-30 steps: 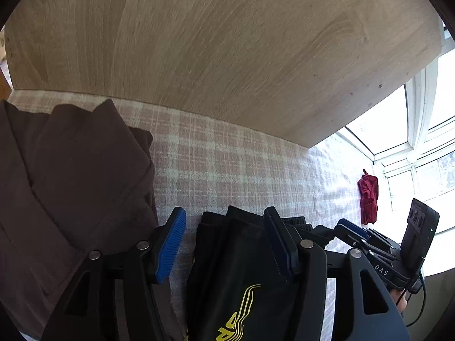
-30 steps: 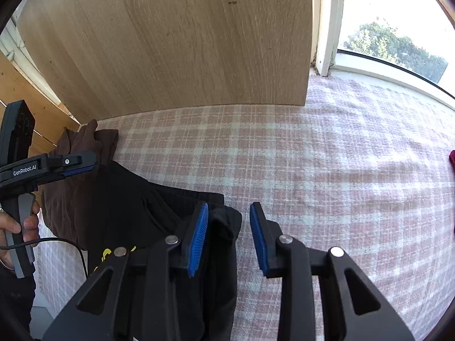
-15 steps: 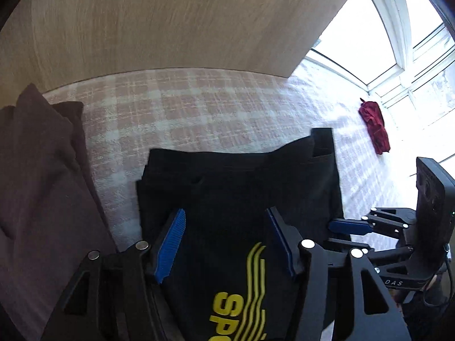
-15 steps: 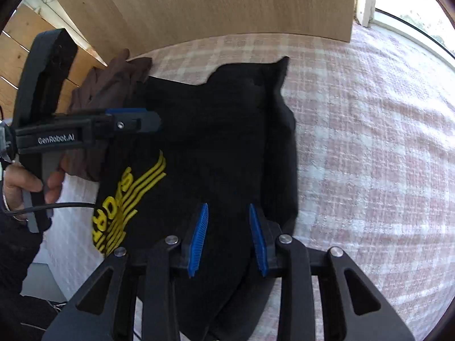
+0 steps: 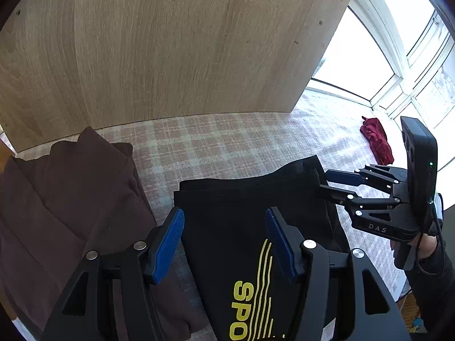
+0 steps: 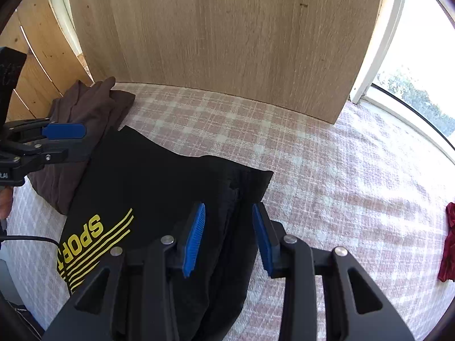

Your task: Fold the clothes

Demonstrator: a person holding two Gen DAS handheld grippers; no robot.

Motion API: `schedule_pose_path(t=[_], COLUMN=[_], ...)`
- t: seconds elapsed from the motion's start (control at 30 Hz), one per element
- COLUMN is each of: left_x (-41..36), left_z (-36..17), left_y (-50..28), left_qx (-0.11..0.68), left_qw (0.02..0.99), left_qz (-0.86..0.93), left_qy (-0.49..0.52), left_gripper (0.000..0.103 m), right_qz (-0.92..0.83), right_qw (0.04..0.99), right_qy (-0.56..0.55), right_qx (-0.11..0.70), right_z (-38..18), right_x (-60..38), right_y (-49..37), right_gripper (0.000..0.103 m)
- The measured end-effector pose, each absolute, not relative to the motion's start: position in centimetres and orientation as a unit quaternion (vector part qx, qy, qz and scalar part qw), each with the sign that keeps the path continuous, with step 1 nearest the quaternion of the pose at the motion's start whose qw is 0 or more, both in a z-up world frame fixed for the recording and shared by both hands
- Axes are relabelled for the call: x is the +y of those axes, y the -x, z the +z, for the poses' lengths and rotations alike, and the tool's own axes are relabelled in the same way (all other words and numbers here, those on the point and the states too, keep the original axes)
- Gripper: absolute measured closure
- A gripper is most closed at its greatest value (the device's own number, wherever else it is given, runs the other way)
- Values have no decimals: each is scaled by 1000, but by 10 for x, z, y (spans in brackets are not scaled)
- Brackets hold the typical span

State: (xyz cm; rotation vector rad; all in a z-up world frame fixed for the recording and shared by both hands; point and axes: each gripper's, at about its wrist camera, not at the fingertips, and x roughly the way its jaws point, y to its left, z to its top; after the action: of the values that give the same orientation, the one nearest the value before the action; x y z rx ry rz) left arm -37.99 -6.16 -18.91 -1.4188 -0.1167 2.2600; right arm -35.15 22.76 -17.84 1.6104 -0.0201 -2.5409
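Black shirt (image 5: 250, 227) lies folded on the plaid bedspread (image 5: 227, 142). Both your left gripper (image 5: 224, 244) and right gripper (image 6: 229, 237) gape, empty. Square its far edge before pressing.

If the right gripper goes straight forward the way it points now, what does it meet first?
Probably the far right corner of the black garment, which lies between and ahead of the open right gripper. Beyond it come the checked cloth and the wooden panel; height is unclear.

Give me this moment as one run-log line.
step: fold | black printed garment: flat on pink checked cloth | left hand-held gripper: open | right hand-held gripper: open | brown folded garment: beside
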Motion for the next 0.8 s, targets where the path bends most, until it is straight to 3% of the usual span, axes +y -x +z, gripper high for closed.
schedule_pose_path(t=[0.2, 0.4, 0.57, 0.67, 0.7, 0.8], left_x=[-69, -62, -58, -60, -61, -63], left_z=[-202, -206, -205, -206, -207, -210], left_y=[382, 381, 380, 380, 381, 382], left_qx=[-44, -40, -32, -29, -30, -32], left_qw=[227, 237, 244, 240, 239, 235], left_qz=[819, 812, 810, 811, 811, 811], left_qy=[526, 531, 532, 532, 533, 535], left_gripper=[45, 45, 45, 45, 45, 45], right_qz=[-848, -851, -832, -830, -830, -829], right_qw=[81, 109, 101, 104, 105, 110], right_qy=[-522, -512, -545, -548, -548, -548], right_qx=[-45, -32, -24, -24, -23, -19], right_z=[-170, -166, -194, -196, -195, -192], right_x=[241, 232, 233, 234, 233, 232], right_y=[345, 347, 361, 360, 359, 356], right_gripper=[68, 68, 69, 82, 92, 94])
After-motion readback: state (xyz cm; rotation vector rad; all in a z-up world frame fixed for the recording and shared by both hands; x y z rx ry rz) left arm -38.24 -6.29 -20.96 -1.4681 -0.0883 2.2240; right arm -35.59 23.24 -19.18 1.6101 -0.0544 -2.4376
